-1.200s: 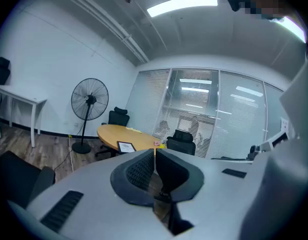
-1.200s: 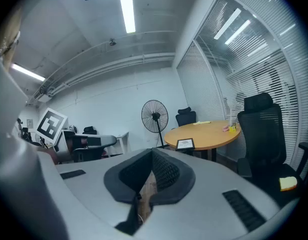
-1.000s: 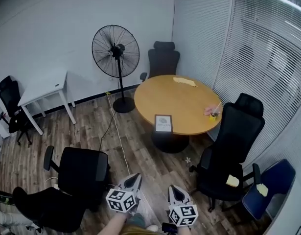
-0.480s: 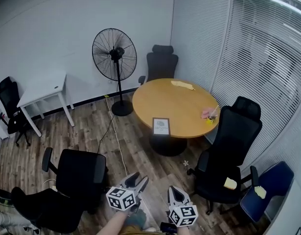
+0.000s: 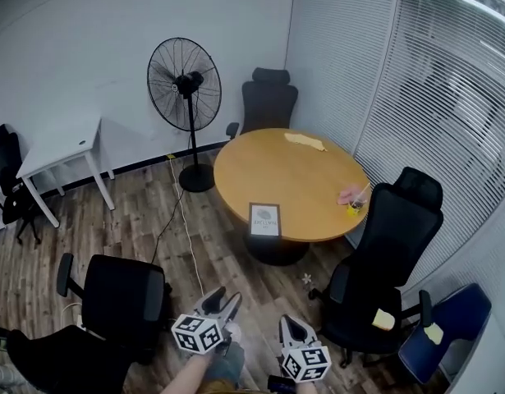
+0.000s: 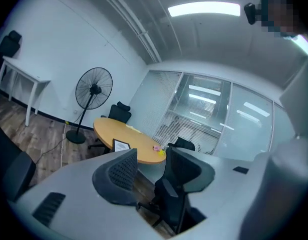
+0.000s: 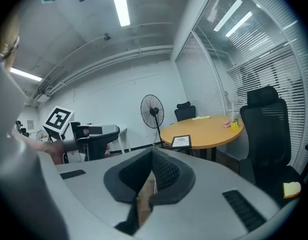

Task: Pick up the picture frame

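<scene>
we are well apart from the picture frame point(image 5: 264, 219), which seems to stand propped near the edge of the round table point(image 5: 277, 167) on the side facing us, so the main risk lies in the approach and the first touch. so close to the rim, a nudge from a jaw tip could tip the frame flat or push it off the edge. the left gripper point(image 5: 222, 299) has just been opening its jaws and has nothing between them. the right gripper point(image 5: 290, 328) has its jaws pressed together on nothing, so if that hand leads it would butt the frame rather than take it. a thin, smooth frame could also slip if pinched only at a corner. a white cable point(image 5: 182, 220) trails over the wooden floor point(image 5: 236, 261) between us and the table, and a black chair point(image 5: 125, 294) sits near our left, either of which could snag a step. the tabletop is plain light wood, bare but for a pink and yellow thing point(image 5: 352, 197) at its right rim and a pale item point(image 5: 305, 139) at the far side. a standing fan point(image 5: 184, 74), a white desk point(image 5: 63, 142) and slatted blinds point(image 5: 449, 97) ring the small office.
</scene>
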Tool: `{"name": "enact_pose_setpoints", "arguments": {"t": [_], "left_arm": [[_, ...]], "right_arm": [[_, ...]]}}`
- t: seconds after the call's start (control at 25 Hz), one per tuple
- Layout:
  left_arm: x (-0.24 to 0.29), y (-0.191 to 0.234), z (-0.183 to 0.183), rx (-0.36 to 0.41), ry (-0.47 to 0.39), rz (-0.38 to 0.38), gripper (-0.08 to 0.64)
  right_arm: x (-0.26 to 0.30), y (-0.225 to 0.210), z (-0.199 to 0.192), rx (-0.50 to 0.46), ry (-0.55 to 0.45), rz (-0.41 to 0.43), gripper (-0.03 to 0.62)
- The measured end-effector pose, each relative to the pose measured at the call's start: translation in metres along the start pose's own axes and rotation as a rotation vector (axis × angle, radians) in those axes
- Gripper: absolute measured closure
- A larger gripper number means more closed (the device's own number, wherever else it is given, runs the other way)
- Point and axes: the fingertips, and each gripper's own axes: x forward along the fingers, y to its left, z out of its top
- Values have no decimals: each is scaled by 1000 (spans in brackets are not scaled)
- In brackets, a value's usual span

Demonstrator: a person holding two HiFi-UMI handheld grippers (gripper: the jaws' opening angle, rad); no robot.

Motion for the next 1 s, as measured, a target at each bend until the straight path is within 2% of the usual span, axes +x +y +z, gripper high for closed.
{"name": "enact_pose_setpoints", "arguments": {"t": [0.08, 0.16, 0.4, 0.56, 0.76, 0.88, 1.0], "left_arm": [[29, 10, 9, -37, -19, -23, 341], [67, 22, 18, -43, -19, -45, 341], [177, 70, 54, -17, 43, -96, 324], [233, 98, 68, -49, 66, -117, 325], [279, 122, 73, -59, 110, -155, 327], [293, 133, 68, -84, 138, -163, 328], [296, 139, 65, -110, 138, -163, 330]], "right_arm": [[25, -19, 1, 4, 7, -12, 580], [56, -43, 6, 5, 19, -26, 580], [146, -103, 45, 39, 13, -100, 580], [191, -143, 66, 44, 4, -147, 580], [226, -176, 81, -11, -12, -245, 580], [226, -190, 87, -23, -26, -310, 580], [222, -194, 94, -77, -34, -349, 580]]}}
